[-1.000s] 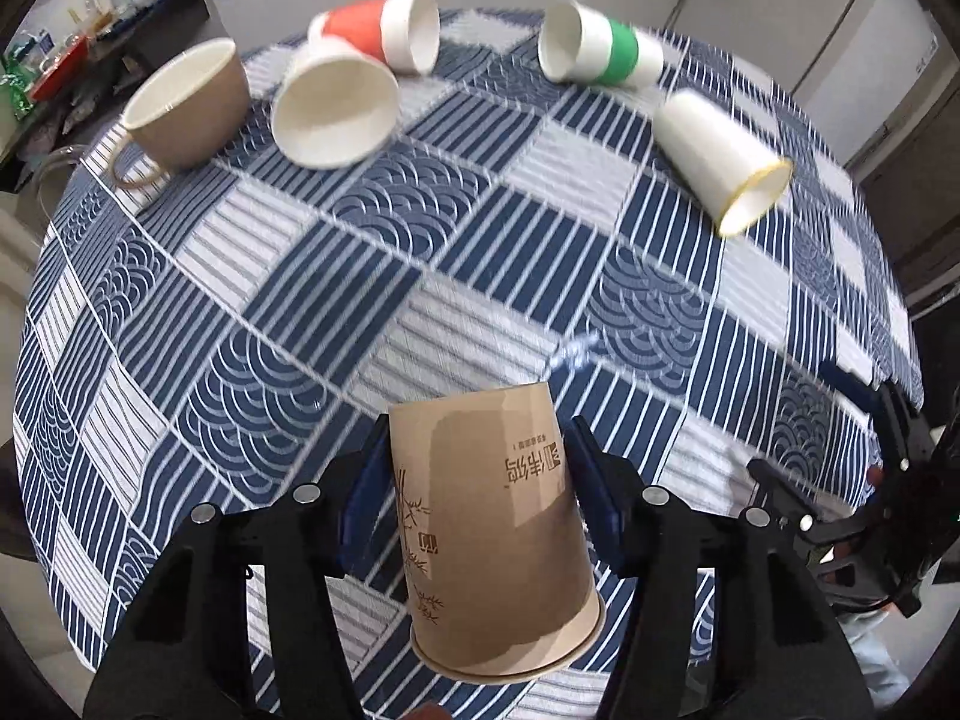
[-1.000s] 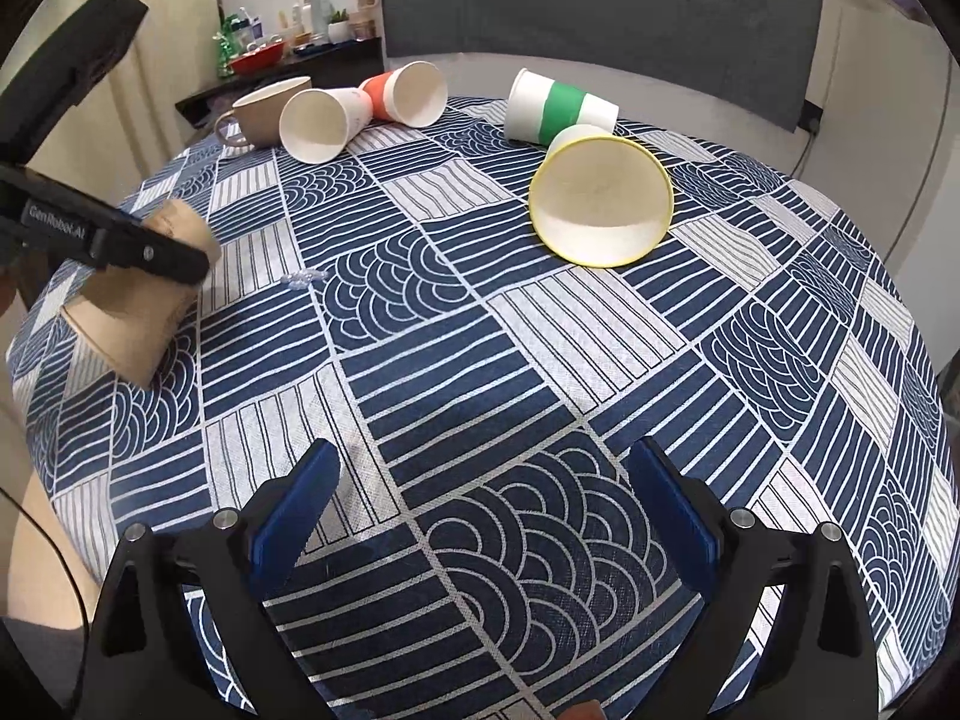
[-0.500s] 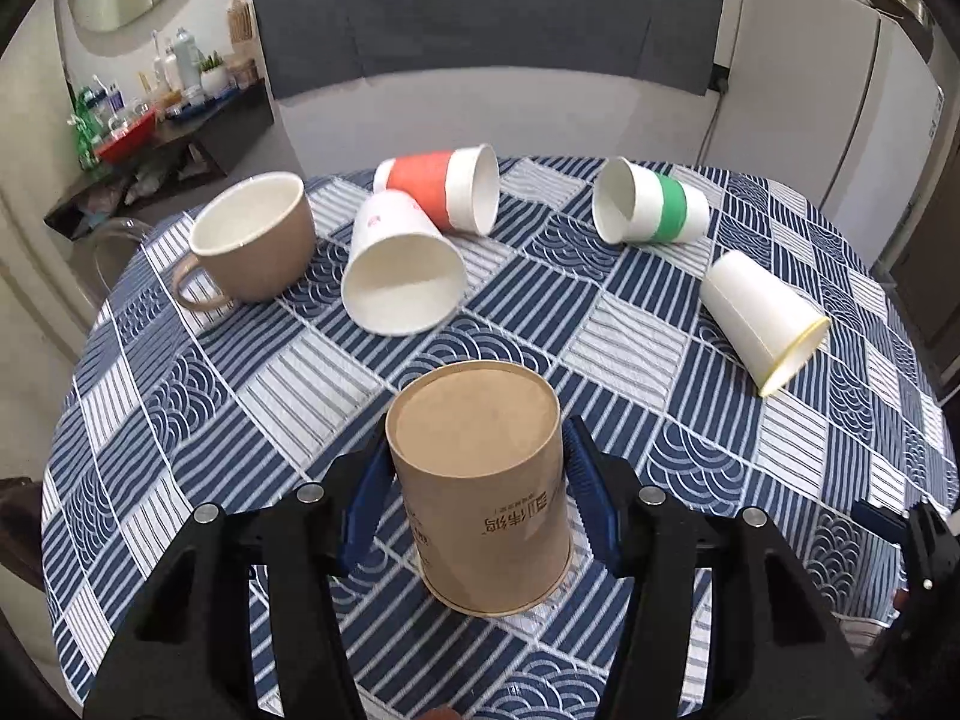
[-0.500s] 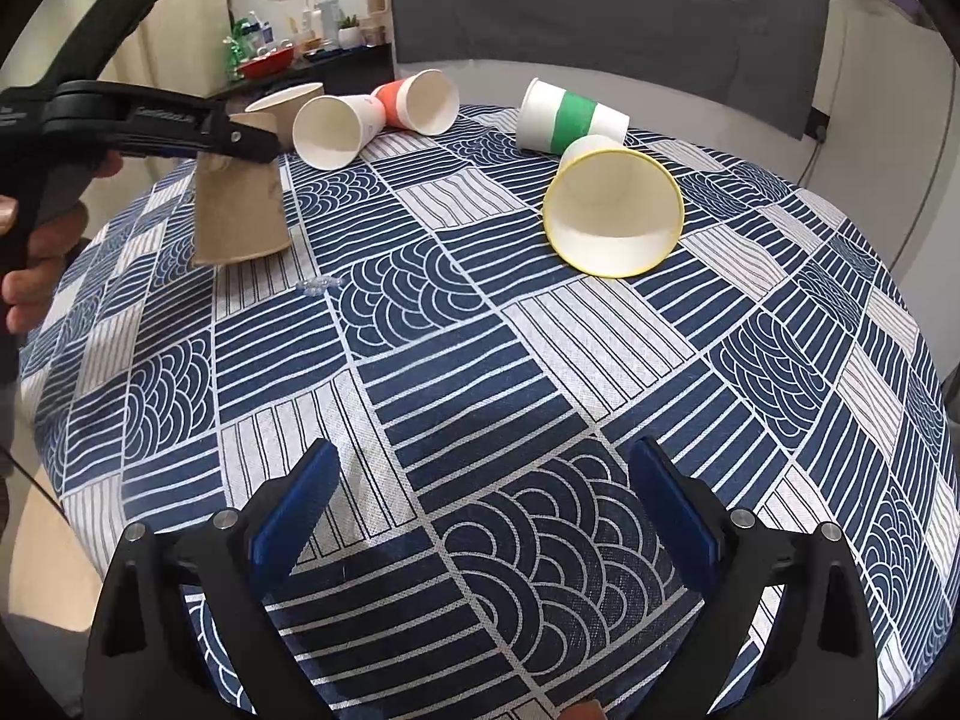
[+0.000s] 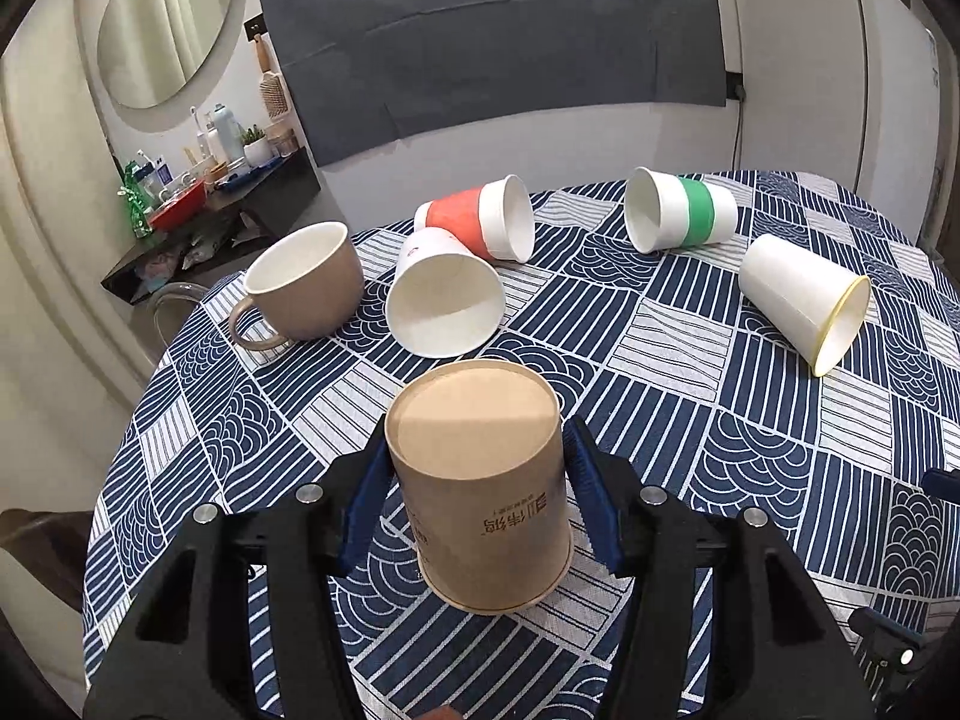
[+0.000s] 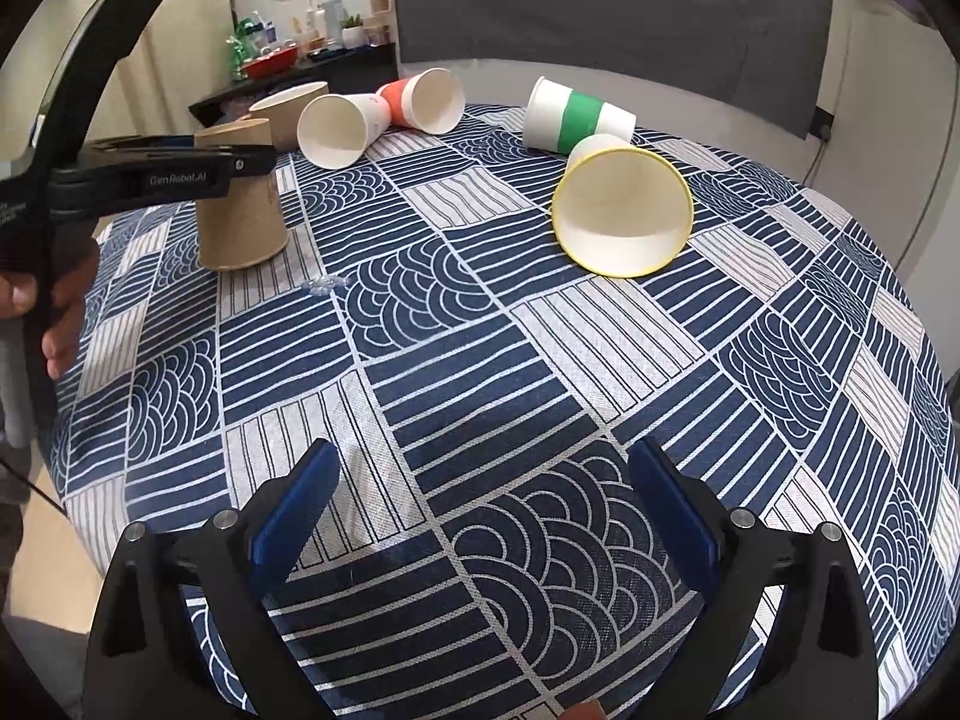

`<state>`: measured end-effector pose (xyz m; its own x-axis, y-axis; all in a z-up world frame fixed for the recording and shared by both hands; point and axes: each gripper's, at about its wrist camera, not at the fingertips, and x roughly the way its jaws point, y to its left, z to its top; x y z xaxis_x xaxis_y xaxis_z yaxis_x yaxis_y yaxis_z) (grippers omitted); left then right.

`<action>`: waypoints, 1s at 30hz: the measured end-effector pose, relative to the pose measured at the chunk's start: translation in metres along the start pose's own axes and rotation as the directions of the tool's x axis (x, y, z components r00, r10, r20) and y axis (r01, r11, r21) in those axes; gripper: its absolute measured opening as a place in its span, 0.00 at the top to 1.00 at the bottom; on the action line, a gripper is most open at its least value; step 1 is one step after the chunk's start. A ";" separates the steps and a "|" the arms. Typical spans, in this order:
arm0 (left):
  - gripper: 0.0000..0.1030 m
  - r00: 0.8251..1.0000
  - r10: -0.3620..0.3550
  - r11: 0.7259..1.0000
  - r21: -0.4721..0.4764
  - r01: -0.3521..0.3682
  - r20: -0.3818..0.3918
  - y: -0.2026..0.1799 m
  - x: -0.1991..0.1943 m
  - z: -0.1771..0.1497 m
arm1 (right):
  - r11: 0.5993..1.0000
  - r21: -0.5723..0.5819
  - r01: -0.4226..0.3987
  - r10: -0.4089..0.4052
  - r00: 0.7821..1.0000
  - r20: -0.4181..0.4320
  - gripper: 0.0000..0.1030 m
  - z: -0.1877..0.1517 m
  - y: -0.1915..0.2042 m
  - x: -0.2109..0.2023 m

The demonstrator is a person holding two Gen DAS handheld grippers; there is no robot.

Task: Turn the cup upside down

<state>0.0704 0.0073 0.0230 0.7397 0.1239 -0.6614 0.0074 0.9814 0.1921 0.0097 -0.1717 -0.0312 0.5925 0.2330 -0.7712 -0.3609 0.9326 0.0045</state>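
The brown paper cup (image 5: pixel 480 492) stands inverted on the bench (image 5: pixel 750 480), closed base up and wide rim down on the blue-and-white patterned cloth, near the bench's near-left edge. From the right wrist view its rim appears to sit flat on the cloth. The left gripper (image 5: pixel 474 486) is clasped around the cup, blue pads against both sides of its wall just below the base. So the flip itself looks done; what seems left is to let go and draw the gripper clear without nudging the light cup over.

The right gripper (image 6: pixel 483 516) hangs over bare cloth at the near side of the bench, its jaws spread wide and holding nothing, well apart from the cup.

Farther back, five other vessels remain: a tan mug (image 5: pixel 303 282) at far left, a plain white cup (image 5: pixel 444 297) on its side beside it, an orange-banded cup (image 5: pixel 480 225) behind that, a green-banded cup (image 5: pixel 678 210) to the far right, and a yellow-rimmed cup (image 5: pixel 804 300) lying at right.
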 end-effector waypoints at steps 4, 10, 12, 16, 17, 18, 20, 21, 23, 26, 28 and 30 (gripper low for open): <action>0.30 1.000 -0.015 1.000 -0.008 0.015 -0.002 0.002 -0.004 -0.007 | 1.000 -0.008 -0.001 0.001 1.000 0.001 0.10 0.001 0.003 0.000; 0.11 1.000 -0.024 1.000 0.011 0.024 0.001 0.002 -0.016 -0.017 | 1.000 -0.010 -0.007 0.007 1.000 0.009 0.10 0.003 0.008 -0.001; 0.09 1.000 -0.015 1.000 0.015 0.015 0.019 0.003 -0.024 -0.021 | 1.000 -0.013 -0.009 0.009 1.000 0.015 0.10 0.004 0.010 -0.002; 0.06 0.997 0.016 1.000 0.009 -0.016 0.072 0.008 -0.041 -0.032 | 1.000 -0.016 -0.025 0.026 0.999 0.039 0.10 0.007 0.016 -0.004; 0.06 0.996 0.022 1.000 0.005 -0.022 0.083 0.009 -0.045 -0.036 | 0.999 -0.017 -0.030 0.030 0.998 0.046 0.09 0.008 0.018 -0.005; 0.06 0.995 0.025 1.000 0.002 -0.026 0.092 0.011 -0.049 -0.040 | 0.999 -0.019 -0.037 0.038 0.998 0.056 0.09 0.008 0.020 -0.005; 0.06 0.995 0.038 0.999 -0.003 -0.038 0.095 0.014 -0.053 -0.049 | 0.998 -0.023 -0.050 0.051 0.996 0.068 0.08 0.010 0.026 -0.004; 0.06 0.995 0.039 0.999 -0.007 -0.038 0.094 0.016 -0.055 -0.053 | 0.998 -0.025 -0.055 0.057 0.996 0.074 0.08 0.010 0.028 -0.005; 0.06 0.995 0.032 0.999 -0.027 -0.030 0.091 0.021 -0.057 -0.063 | 0.998 -0.030 -0.064 0.066 0.994 0.087 0.08 0.011 0.034 -0.004; 0.06 0.995 0.039 0.998 -0.054 -0.034 0.092 0.026 -0.058 -0.073 | 0.997 -0.044 -0.063 0.068 0.991 0.119 0.08 0.013 0.044 -0.003; 0.06 0.994 0.048 0.997 -0.072 -0.040 0.099 0.031 -0.058 -0.078 | 0.998 -0.049 -0.048 0.054 0.989 0.140 0.08 0.014 0.048 -0.003; 0.06 0.992 0.063 0.995 -0.088 -0.054 0.106 0.035 -0.057 -0.083 | 0.997 -0.051 -0.049 0.056 0.987 0.153 0.08 0.015 0.050 -0.002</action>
<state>-0.0273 0.0470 0.0072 0.8061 0.1692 -0.5671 -0.0918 0.9824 0.1627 0.0008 -0.1211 -0.0198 0.6742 0.3243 -0.6635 -0.4259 0.9047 0.0094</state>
